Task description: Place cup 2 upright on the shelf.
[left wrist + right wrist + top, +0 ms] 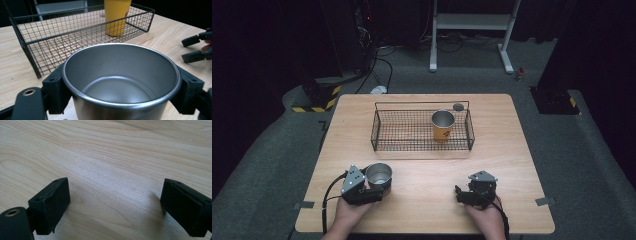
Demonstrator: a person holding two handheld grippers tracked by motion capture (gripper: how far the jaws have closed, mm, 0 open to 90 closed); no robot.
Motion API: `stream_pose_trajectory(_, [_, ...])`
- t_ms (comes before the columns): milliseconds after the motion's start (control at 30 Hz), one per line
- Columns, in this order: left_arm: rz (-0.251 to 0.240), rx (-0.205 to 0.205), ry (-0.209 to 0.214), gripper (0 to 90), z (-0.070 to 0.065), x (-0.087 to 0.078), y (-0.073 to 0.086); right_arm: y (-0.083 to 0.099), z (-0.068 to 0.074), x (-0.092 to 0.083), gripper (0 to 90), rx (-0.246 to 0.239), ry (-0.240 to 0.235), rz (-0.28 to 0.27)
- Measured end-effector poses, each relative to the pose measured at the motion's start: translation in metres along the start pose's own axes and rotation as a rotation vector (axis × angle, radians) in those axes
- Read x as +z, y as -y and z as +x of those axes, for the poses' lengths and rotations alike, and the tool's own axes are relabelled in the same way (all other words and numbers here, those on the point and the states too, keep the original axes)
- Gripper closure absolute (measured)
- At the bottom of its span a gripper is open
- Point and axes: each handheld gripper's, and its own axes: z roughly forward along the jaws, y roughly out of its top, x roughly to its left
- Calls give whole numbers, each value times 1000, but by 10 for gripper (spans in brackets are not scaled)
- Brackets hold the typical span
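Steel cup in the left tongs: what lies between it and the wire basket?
Only bare wooden table; the high view shows an empty strip between the steel cup and the wire basket.

A steel cup point(121, 82) sits between the left gripper point(373, 189)'s jaws; beyond them a basket point(30, 42) holds another cup point(116, 17).

I am looking at a plain silver steel cup point(120, 82), shining pale grey inside, at the lower centre of my left gripper view. My left gripper point(371, 192) and my right gripper point(460, 195) are showing matte black, each topped with grey. Upper centre, the wire basket point(384, 145) is showing a black grid, holding an orange-yellow cup point(442, 125) with a silver rim. The table point(427, 200) is glowing pale wood, streaked with grain.
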Motion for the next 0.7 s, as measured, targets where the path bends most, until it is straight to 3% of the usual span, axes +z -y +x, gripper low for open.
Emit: stream_pose_trajectory(700, [-19,-33,-21,186,13,23,-34,0,0,0,90,-2,-1,0])
